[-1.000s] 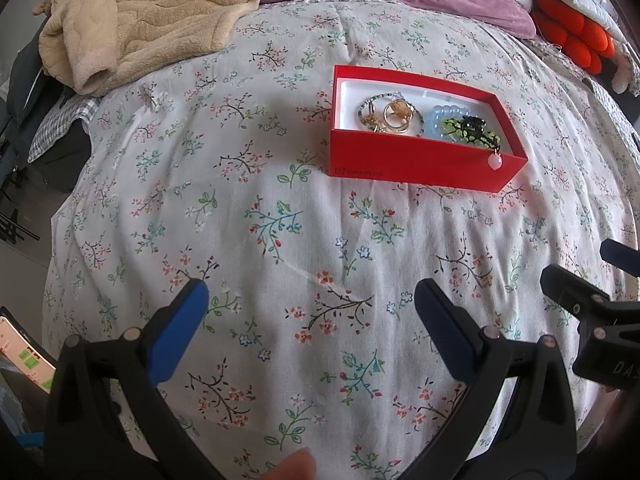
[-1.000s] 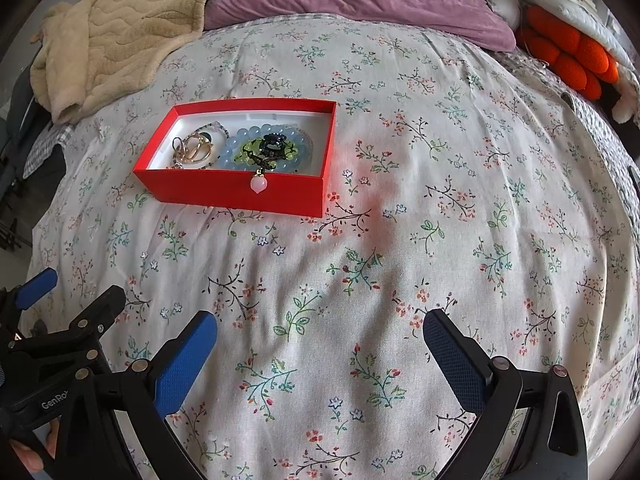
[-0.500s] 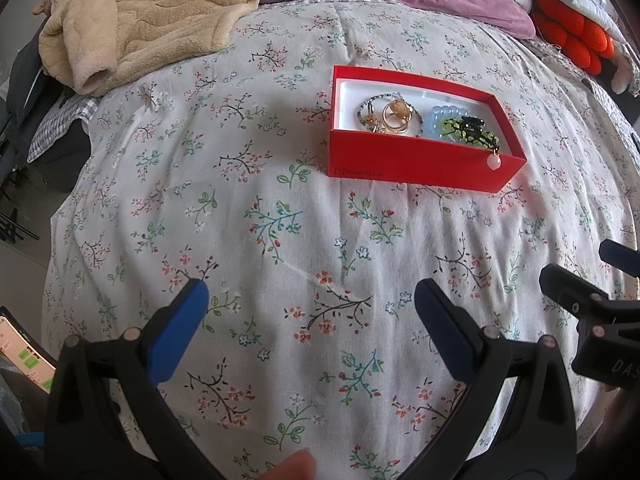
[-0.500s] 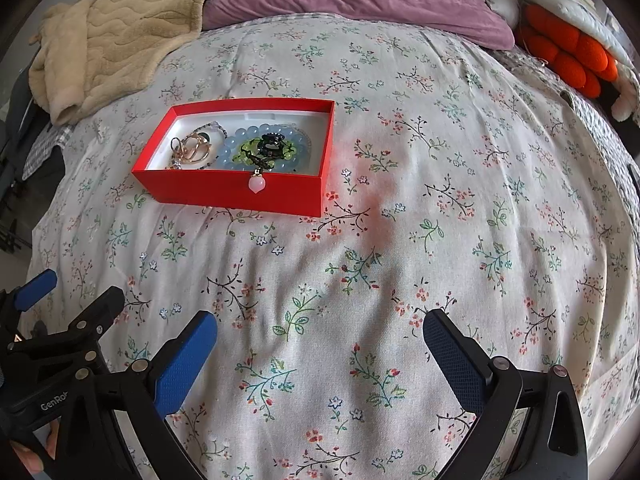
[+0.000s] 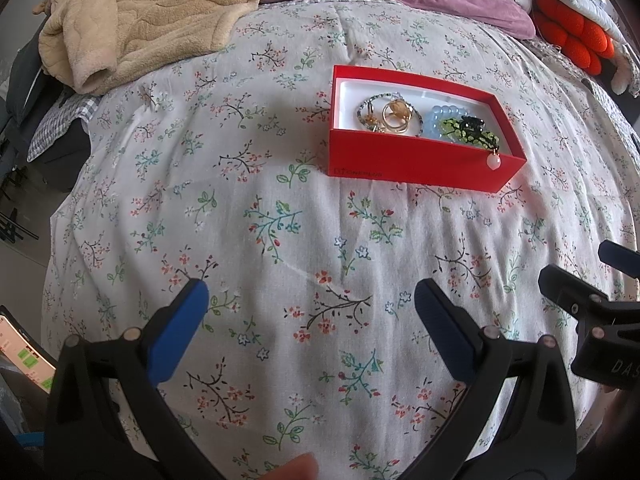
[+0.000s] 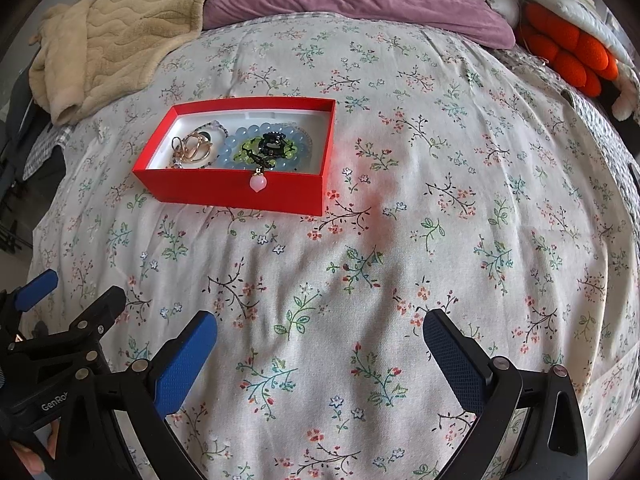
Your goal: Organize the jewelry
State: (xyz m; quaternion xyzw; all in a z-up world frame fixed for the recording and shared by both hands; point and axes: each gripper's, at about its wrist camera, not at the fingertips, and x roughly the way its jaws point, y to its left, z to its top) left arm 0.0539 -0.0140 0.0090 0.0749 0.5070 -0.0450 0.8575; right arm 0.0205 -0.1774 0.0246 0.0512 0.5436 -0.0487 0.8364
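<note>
Right wrist view: the red box (image 6: 240,190) sits on the floral bedspread (image 6: 400,260), far and left of the right claw (image 6: 320,338), which is spread wide and holds nothing. The left claw (image 5: 308,304) is likewise wide open and empty, low at the near edge of the bed. Inside the box, gold rings (image 6: 192,148) lie at the left and a blue bead bracelet (image 6: 236,152) with a green and black piece (image 6: 272,148) on it fills the middle. A pink pendant (image 6: 258,183) hangs over the near wall, outside the box.

The chief risk, I think, is that pendant: a claw reaching in could snag its cord and drag the tangled pieces out together. The box rests on soft bedding, so a push on its wall may tip or slide it. The rings are small and overlapping; wide fingers may pinch two at once or drop one into the folds.
</note>
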